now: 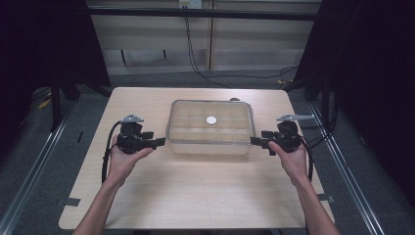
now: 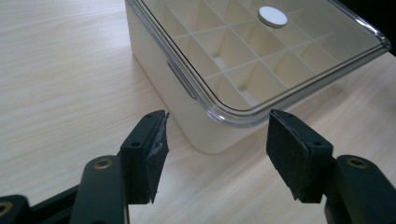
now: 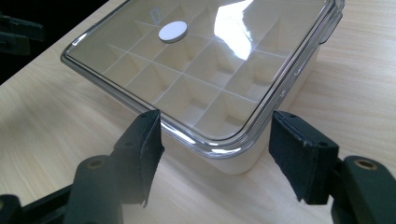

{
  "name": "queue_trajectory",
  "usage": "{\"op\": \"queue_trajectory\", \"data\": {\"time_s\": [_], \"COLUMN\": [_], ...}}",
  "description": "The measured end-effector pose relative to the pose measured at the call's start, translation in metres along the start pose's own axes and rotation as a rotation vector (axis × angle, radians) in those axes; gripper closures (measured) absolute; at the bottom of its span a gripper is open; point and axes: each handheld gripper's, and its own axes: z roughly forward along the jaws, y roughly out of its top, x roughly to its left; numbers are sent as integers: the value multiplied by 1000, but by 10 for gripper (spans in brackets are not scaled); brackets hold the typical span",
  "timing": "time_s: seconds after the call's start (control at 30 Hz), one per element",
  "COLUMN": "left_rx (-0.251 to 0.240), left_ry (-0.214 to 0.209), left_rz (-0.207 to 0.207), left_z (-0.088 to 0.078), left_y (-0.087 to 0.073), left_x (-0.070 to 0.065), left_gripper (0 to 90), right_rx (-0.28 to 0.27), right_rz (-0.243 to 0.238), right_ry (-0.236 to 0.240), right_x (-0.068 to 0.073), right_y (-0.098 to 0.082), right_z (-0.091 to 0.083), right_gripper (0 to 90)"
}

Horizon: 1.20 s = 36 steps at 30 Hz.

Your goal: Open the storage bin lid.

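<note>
A cream box with several inner compartments stands in the middle of the wooden table. A clear lid covers it, and a small white disc lies on the lid's middle. My left gripper is level at the box's left side, open, with the near left corner just ahead of its spread jaws. At the box's right side my right gripper mirrors it, open, its pads either side of the near right corner without touching. The disc shows as well.
A latch tab sticks out of the lid's edge. A small dark object peeks out behind the box. A black cable runs over the floor past the table's far edge. Metal rails flank the table.
</note>
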Motion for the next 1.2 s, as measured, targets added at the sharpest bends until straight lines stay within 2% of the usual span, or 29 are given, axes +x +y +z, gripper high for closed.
{"op": "queue_trajectory", "data": {"time_s": [0.2,0.23,0.47,0.6,0.83,0.87,1.0,1.07,1.13,1.2], "left_rx": [0,-1,12,31,58,71,72,74,97,99], "left_ry": [-6,-8,-4,-3,-4,-3,-9,-6,13,-1], "left_rz": [-2,9,-13,-16,-32,-23,-23,-25,-24,-42], "left_z": [4,6,14,21,36,37,41,45,48,55], "left_y": [8,10,21,28,29,30,32,32,32,29], "left_x": [4,4,9,14,16,17,15,15,16,17], "left_gripper": [357,349,313,305,287,287,285,275,268,258], "right_rx": [18,43,57,82,110,110,126,129,131,140], "right_rz": [10,25,11,5,27,27,42,44,59,63], "right_ry": [-8,2,-15,-39,-50,-50,-51,-55,-51,-53], "right_x": [-5,-8,-9,-14,-21,-21,-25,-25,-28,-30], "right_y": [10,14,30,38,40,40,38,38,37,36], "right_z": [7,11,20,28,40,40,47,48,50,54], "right_gripper": [334,319,311,311,300,300,278,278,277,271]}}
